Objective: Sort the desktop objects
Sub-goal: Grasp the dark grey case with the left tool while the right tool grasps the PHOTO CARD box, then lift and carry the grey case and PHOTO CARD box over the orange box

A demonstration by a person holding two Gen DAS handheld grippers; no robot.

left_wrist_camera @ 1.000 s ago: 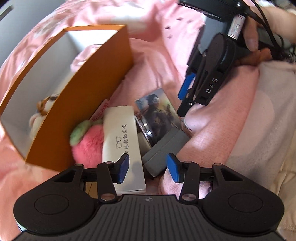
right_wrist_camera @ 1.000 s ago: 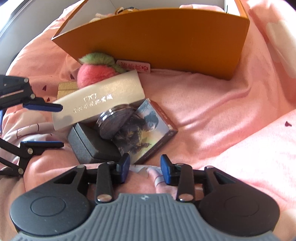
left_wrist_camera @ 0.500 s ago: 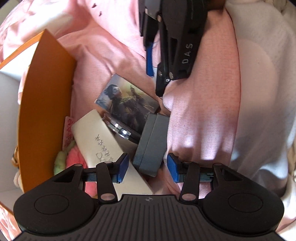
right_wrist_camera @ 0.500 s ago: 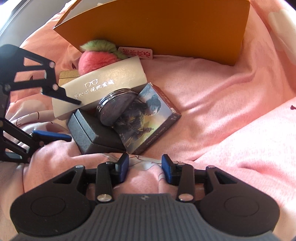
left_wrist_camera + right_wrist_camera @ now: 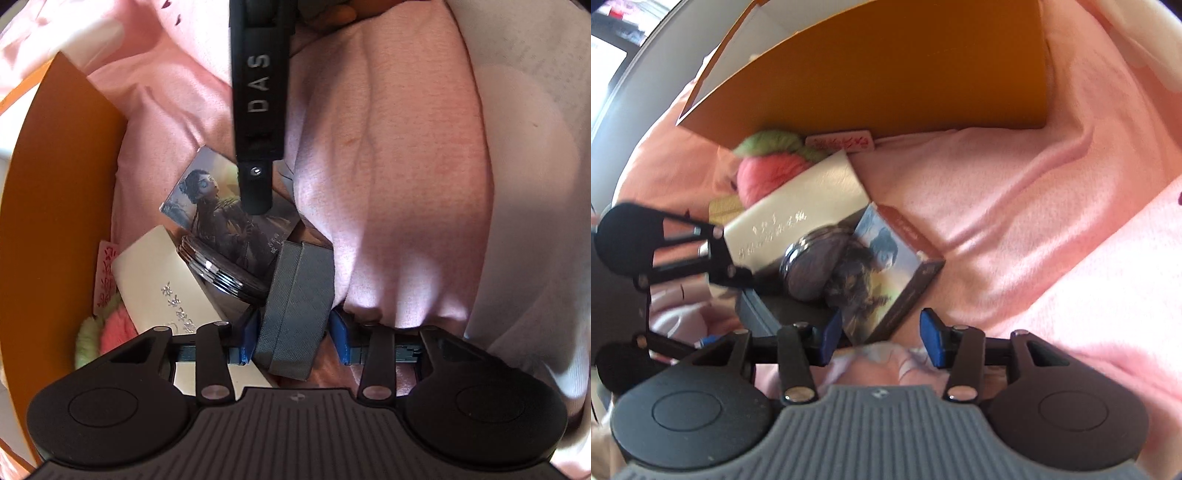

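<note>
A heap of small things lies on pink bedding beside an orange box (image 5: 55,221). My left gripper (image 5: 295,336) points straight down with a grey case (image 5: 299,295) between its blue pads. Its jaws are closing, and a thin gap still shows at the right pad. My right gripper (image 5: 881,334) is opening, and the near corner of a picture-printed box (image 5: 882,266) sits between its fingertips without touching them. A round dark compact (image 5: 812,266) leans on that box, under a white glasses case (image 5: 798,218). One of the right gripper's fingers (image 5: 255,192) hangs over the picture-printed box (image 5: 221,218).
A pink plush peach (image 5: 768,173) and a pink tag (image 5: 842,142) lie against the orange box's wall (image 5: 886,74). A small gold box (image 5: 724,208) peeks out behind the white case. Folds of pink blanket (image 5: 388,184) rise on the right, with white bedding (image 5: 535,184) beyond.
My left gripper rolled and sank until the grey case came between its fingers, and its jaws narrowed. My right gripper moved down toward the picture-printed box and its jaws widened.
</note>
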